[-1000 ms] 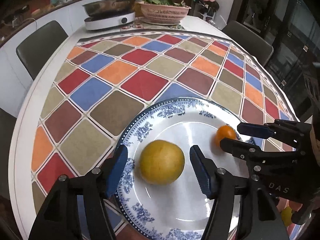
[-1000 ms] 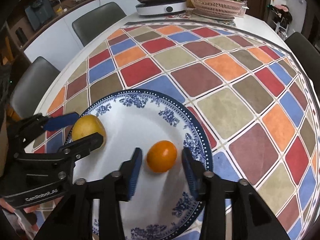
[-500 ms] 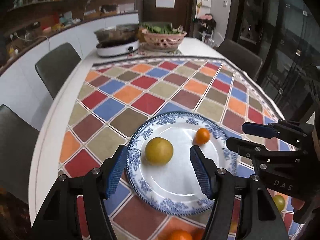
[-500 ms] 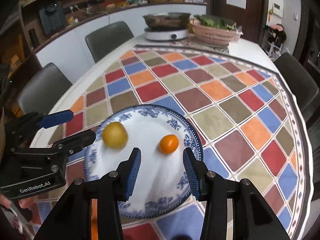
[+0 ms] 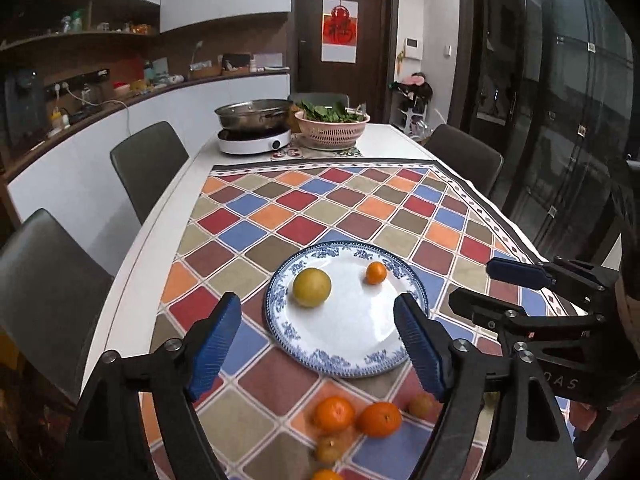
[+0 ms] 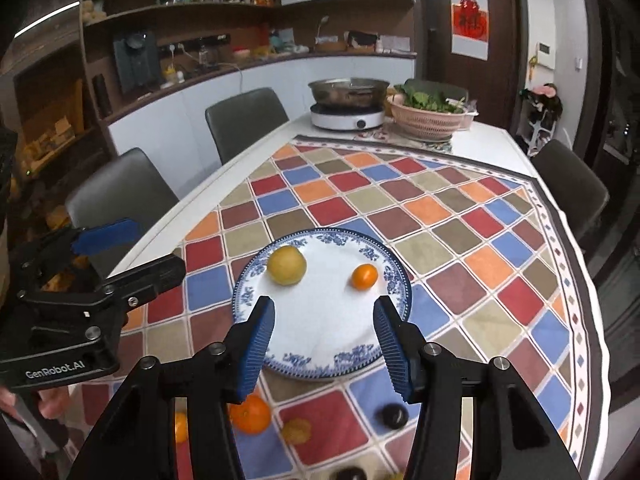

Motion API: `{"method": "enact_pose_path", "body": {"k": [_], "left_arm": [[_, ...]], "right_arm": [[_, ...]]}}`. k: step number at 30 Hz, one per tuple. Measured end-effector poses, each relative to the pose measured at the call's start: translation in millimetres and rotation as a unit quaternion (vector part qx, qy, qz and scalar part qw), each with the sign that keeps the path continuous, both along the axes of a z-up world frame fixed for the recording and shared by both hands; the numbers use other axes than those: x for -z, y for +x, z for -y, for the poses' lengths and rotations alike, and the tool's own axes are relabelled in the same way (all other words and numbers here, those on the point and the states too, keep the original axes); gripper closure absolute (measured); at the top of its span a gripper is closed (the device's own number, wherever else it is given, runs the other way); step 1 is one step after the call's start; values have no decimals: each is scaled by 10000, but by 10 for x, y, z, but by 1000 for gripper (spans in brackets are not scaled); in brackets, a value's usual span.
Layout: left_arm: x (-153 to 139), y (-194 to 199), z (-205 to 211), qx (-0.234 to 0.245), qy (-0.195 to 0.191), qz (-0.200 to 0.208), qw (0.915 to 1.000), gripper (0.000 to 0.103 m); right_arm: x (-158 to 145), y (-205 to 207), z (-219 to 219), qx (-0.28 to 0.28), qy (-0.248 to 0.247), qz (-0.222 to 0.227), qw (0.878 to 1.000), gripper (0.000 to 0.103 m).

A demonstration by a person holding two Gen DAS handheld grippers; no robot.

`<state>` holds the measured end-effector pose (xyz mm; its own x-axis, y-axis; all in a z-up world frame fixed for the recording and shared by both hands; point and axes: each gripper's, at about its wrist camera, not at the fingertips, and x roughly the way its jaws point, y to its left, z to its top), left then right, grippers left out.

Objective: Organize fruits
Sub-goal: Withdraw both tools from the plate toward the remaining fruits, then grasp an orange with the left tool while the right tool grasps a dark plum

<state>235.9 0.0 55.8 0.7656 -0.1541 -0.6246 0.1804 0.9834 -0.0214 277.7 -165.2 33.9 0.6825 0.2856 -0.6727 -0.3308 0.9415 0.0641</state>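
A blue-and-white plate (image 5: 352, 360) (image 6: 320, 368) lies on the checked tablecloth. On it rest a yellow fruit (image 5: 311, 287) (image 6: 286, 265) and a small orange (image 5: 376, 272) (image 6: 364, 276). My left gripper (image 5: 320, 340) hangs above the plate's near edge, its jaws opening, nothing between them. My right gripper (image 6: 325, 344) hovers likewise, jaws opening and empty. Loose oranges (image 5: 356, 416) (image 6: 250, 414), brownish small fruits (image 5: 420, 405) (image 6: 297, 430) and a dark fruit (image 6: 394, 416) lie on the cloth nearer to me than the plate.
At the table's far end stand a white cooker with a steel pan (image 5: 254, 128) (image 6: 347, 104) and a pink basket of greens (image 5: 331, 128) (image 6: 428, 118). Grey chairs (image 5: 148, 168) (image 6: 244, 120) line both sides of the table. A hand (image 6: 48, 404) holds the left gripper.
Both grippers have drawn back and up from the plate, leaving the yellow fruit and the small orange on it. Both jaws stand wider. Loose fruit near the table edge has come into view.
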Motion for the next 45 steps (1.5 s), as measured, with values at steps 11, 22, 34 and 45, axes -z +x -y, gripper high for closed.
{"method": "enact_pose_path", "body": {"k": [11,22,34,45], "left_arm": [[33,-701,-80,-322,-14,226,9992,15],[295,-1169,-114,-674,184,564,9960,14],[657,-1383,-116,-710,262,528,9957,15],[1064,-1237,-86,-541,317,-49,9980,22]], "right_arm": [[-47,-644,51,162,-7,288,9995,40],[154,-1128,92,275,-170,578,9978,40],[460,-1456,187,667,-675,929,9911,40],[778,-1378,125,546,-1353,701,9868,40]]}}
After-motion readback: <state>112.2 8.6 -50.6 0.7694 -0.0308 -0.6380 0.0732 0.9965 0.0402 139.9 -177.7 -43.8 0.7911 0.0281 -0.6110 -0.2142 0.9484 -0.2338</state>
